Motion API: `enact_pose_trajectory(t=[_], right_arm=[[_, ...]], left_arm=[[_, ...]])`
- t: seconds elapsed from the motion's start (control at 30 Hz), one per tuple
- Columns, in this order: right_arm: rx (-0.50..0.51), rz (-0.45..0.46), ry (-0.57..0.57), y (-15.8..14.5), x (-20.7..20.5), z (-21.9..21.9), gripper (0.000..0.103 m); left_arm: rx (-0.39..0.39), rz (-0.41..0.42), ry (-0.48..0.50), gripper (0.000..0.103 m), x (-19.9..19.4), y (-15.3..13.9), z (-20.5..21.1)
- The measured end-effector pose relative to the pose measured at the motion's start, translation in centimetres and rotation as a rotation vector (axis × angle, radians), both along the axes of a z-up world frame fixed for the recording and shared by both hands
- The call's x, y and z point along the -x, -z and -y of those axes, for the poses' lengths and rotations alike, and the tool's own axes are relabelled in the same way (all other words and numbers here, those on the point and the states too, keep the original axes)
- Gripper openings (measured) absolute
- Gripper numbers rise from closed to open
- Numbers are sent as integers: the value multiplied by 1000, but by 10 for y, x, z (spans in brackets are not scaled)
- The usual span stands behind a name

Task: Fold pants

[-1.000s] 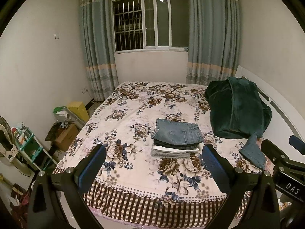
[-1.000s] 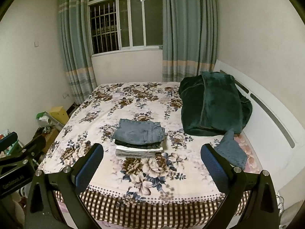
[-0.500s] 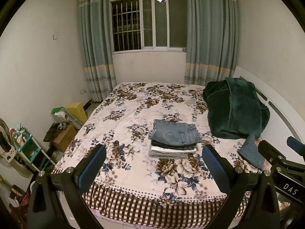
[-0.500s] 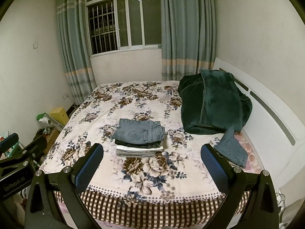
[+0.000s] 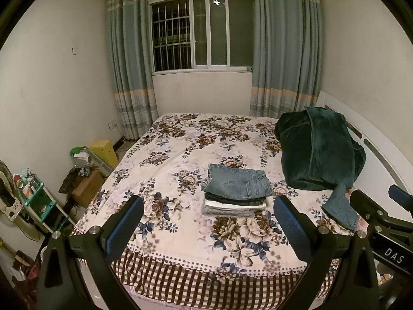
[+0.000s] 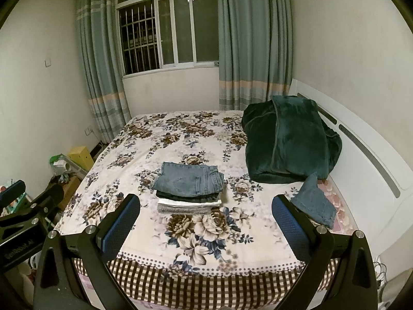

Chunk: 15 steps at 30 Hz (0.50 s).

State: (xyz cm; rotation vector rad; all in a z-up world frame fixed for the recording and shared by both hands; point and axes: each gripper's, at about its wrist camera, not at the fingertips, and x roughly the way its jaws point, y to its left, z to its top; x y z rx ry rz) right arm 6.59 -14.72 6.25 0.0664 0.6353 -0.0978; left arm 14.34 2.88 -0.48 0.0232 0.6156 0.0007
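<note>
Folded jeans [image 5: 237, 184] top the stack [image 5: 233, 202]; both grippers gape empty.

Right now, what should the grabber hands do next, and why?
Probably move the right gripper toward the loose denim piece by the green blanket. The stack of folded pants already looks tidy, both grippers, including the left gripper, are open and empty, and that piece lies unfolded near the headboard.

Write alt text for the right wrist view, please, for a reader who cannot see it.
A stack of folded pants, blue jeans on top, lies on a floral bed, seen between the open fingers of the empty right gripper. A dark green blanket is heaped by the headboard, with another denim piece in front of it.
</note>
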Motion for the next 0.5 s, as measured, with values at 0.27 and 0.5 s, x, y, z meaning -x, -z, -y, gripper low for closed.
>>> enact_pose_trajectory(t=[0.27, 0.5], right_arm=[[2, 0, 3, 0, 1, 0, 103], [2, 0, 8, 0, 0, -1, 103]], left_arm=[[4, -1, -2, 103, 0, 0, 0], [9, 9, -2, 103, -1, -2, 0]])
